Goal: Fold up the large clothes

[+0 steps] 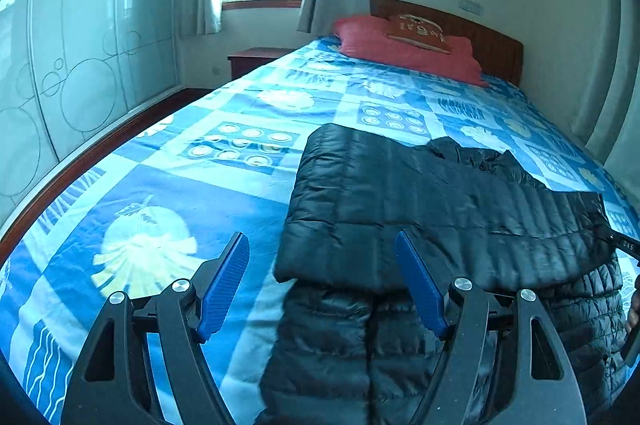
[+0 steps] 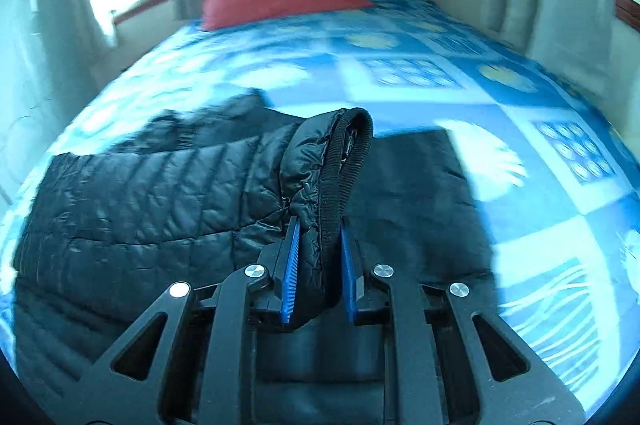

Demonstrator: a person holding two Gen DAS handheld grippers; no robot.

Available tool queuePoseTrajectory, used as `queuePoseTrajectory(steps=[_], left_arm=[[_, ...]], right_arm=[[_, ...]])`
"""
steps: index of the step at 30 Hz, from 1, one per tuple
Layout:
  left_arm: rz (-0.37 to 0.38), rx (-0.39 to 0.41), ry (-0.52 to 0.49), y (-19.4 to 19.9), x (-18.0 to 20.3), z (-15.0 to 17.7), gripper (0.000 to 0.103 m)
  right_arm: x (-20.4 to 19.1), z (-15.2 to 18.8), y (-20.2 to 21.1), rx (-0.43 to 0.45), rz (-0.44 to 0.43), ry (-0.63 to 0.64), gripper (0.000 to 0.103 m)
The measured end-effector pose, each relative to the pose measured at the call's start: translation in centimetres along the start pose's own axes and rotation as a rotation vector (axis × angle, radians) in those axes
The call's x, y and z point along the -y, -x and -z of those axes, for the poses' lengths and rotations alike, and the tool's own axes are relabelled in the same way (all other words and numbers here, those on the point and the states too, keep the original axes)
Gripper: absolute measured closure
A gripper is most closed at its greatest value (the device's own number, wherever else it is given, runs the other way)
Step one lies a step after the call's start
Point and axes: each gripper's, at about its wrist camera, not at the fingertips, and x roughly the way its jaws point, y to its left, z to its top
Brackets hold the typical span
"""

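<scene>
A: Where is the jacket (image 1: 440, 209) lying?

B: It is lying across the near end of the bed (image 1: 168, 161), on the blue patterned sheet, with one part folded over the rest. Your left gripper (image 1: 322, 281) is hovering just above its near edge.

A: Is that gripper holding anything?

B: No. You are keeping its blue pads (image 1: 224, 285) spread wide, with nothing between them.

A: And the right gripper (image 2: 318, 269)?

B: You are pinching the cuff (image 2: 344, 161) with it. The ribbed band is standing up between the pads (image 2: 290, 273), raised off the bed.

A: What else is showing?

B: A red pillow (image 1: 404, 49) is sitting by the headboard (image 1: 492, 45), well apart from the jacket.
</scene>
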Motion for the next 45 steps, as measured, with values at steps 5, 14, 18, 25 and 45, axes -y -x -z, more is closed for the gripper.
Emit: queuePoseTrajectory(steps=[5, 14, 18, 25, 45], left_arm=[[-0.012, -0.028, -0.049, -2.7, 1.6, -0.5, 0.029], [-0.085, -0.098, -0.082, -7.7, 1.5, -1.0, 0.029], [-0.111, -0.184, -0.071, -10.0, 0.9, -0.2, 0.027], [-0.106, -0.23, -0.055, -9.3, 0.3, -0.5, 0.029], [-0.108, -0.159, -0.015, -13.2, 3.2, -5.9, 0.029]], right_arm=[[2.2, 1.7, -2.4, -0.091, 0.01, -0.021, 0.077], [-0.6, 1.9, 0.1, 0.015, -0.054, -0.003, 0.054], [-2.2, 3.6, -3.6, -0.07, -0.024, 0.078, 0.052], [-2.1, 2.0, -2.4, -0.069, -0.051, 0.048, 0.053], [-7.5, -3.1, -6.0, -0.024, -0.104, 0.051, 0.043]])
